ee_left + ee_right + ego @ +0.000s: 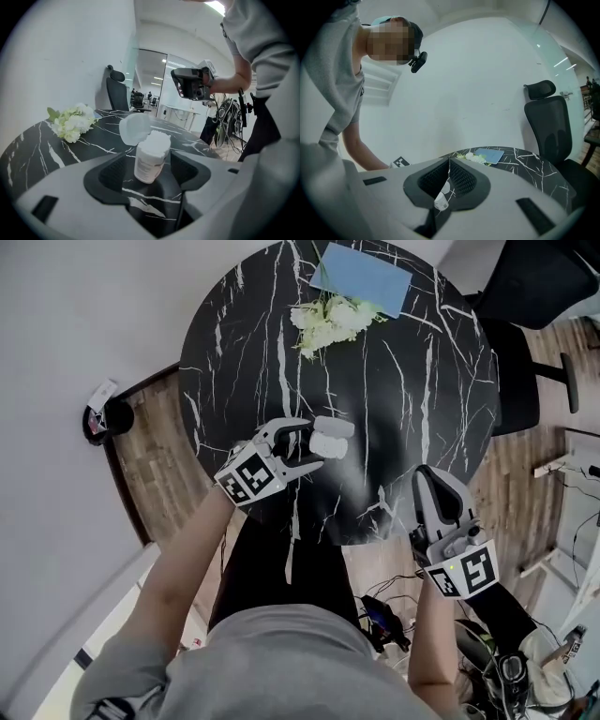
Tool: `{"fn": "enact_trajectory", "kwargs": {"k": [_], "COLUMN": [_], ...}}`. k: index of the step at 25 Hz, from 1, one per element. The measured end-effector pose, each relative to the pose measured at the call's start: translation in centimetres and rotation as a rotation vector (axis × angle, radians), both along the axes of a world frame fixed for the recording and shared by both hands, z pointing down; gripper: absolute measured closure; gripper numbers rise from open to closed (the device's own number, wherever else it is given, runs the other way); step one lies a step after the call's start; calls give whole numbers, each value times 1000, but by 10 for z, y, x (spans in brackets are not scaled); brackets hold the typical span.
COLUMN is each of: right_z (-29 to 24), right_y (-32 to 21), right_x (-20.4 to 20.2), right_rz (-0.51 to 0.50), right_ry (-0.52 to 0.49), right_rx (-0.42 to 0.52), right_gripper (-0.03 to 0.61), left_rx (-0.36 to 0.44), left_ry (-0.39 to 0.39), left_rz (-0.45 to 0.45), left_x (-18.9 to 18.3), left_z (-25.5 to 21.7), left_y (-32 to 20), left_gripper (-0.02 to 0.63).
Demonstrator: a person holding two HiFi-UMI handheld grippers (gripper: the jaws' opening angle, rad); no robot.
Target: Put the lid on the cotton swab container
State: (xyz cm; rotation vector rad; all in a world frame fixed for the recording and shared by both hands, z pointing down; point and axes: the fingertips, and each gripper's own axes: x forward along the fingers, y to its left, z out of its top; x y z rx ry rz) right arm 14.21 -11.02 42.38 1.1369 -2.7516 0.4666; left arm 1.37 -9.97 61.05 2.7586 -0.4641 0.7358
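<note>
L gripper (311, 443) jaws wide apart, pads not pressing. Open cotton swab container (151, 157) stands btwn them on black marble table (412, 381). Label print too small to read. Lid (133, 129) off, just behind container. R gripper (429, 480) jaws together, empty, near table edge.

No legible text; label (146, 166) on cotton swab container (152, 149) too blurred.

A round black bench (422, 381) with white marble veining carries a bunch of white flowers (330, 321) beside a flat blue rectangle (361, 277), perhaps a folder. A black office chair (539, 287) stands near.
</note>
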Motion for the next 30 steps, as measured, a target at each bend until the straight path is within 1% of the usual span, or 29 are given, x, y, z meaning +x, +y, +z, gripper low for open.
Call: {"fn": "enact_trajectory", "kwargs": {"k": [4, 7, 10, 14, 17, 21, 23, 27, 30], "right_z": [4, 5, 6, 7, 7, 7, 5, 3, 1], "right_y": [3, 6, 8, 10, 10, 9, 9, 7, 6], "right_x": [4, 7, 10, 14, 15, 15, 14, 14, 14], "right_rz": [12, 23, 32, 43, 49, 49, 47, 45, 43], "right_ry": [4, 7, 8, 8, 5, 4, 1, 2, 1], "right_rx": [-15, -22, -26, -28, -29, -30, -27, -19, -14], "right_gripper": [551, 551, 551, 551, 551, 551, 551, 551, 551], "left_rx": [37, 60, 60, 69, 107, 183, 181, 134, 115], "left_ry": [-56, -67, -53, -59, -69, -93, -94, -85, -79], "left_rz": [74, 113, 116, 108, 100, 100, 97, 111, 113], "left_x": [10, 19, 26, 31, 32, 31, 31, 31, 30], "left_z": [13, 16, 17, 22, 24, 26, 26, 24, 22], "left_y": [-3, -3, -5, -5, -6, -6, -6, -6, -6], "left_gripper": [322, 322, 322, 322, 322, 367, 371, 376, 377]}}
